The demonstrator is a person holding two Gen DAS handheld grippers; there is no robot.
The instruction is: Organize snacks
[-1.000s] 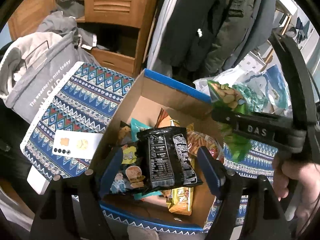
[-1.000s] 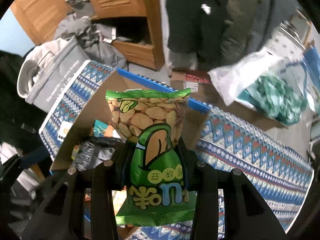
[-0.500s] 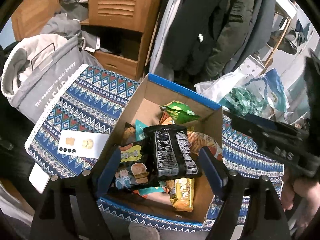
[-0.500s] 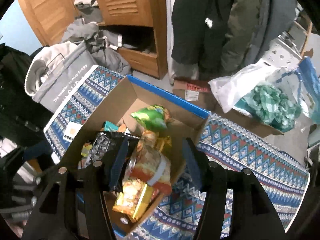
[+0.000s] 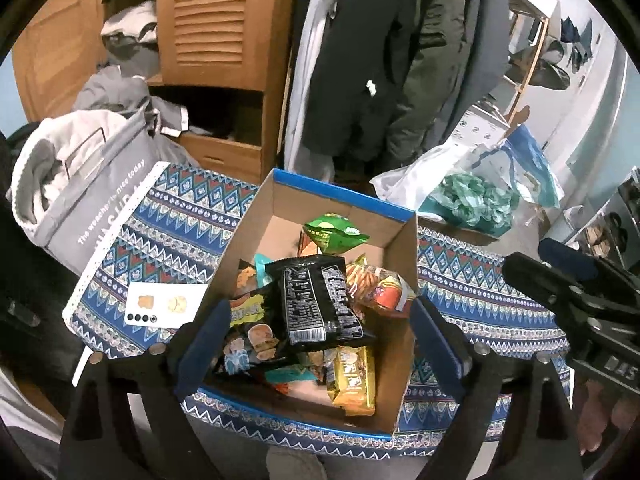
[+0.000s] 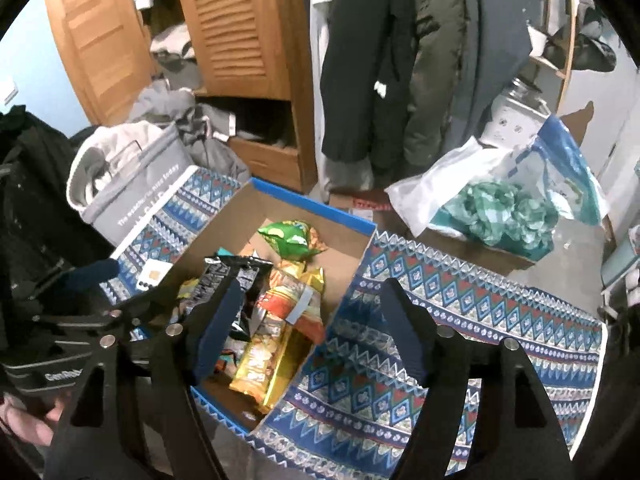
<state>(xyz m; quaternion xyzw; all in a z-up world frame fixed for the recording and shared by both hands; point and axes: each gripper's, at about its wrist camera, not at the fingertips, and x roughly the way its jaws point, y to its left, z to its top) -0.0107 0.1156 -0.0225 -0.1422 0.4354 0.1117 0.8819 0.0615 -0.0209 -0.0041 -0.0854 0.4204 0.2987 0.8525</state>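
A cardboard box with a blue rim (image 5: pixel 344 194) (image 6: pixel 316 204) stands on a patterned cloth and holds several snack packs. A green nut pack (image 5: pixel 334 234) (image 6: pixel 290 238) lies at its far end. A black pack (image 5: pixel 316 300) lies on top in the middle, with an orange pack (image 5: pixel 376 284) (image 6: pixel 290 300) and a yellow pack (image 5: pixel 354 376) (image 6: pixel 266 360) beside it. My left gripper (image 5: pixel 320 344) is open and empty above the box's near end. My right gripper (image 6: pixel 310 332) is open and empty above the box's right edge.
A white card (image 5: pixel 164 306) lies on the cloth left of the box. A grey laundry bag (image 5: pixel 80 184) stands at the left. A plastic bag with green contents (image 5: pixel 476 200) (image 6: pixel 504 208) sits at the right. A wooden wardrobe and hanging coats (image 5: pixel 384 60) are behind.
My right gripper opened and let go of the green nut pack, which now lies in the box's far end. Both grippers have drawn back and up from the box.
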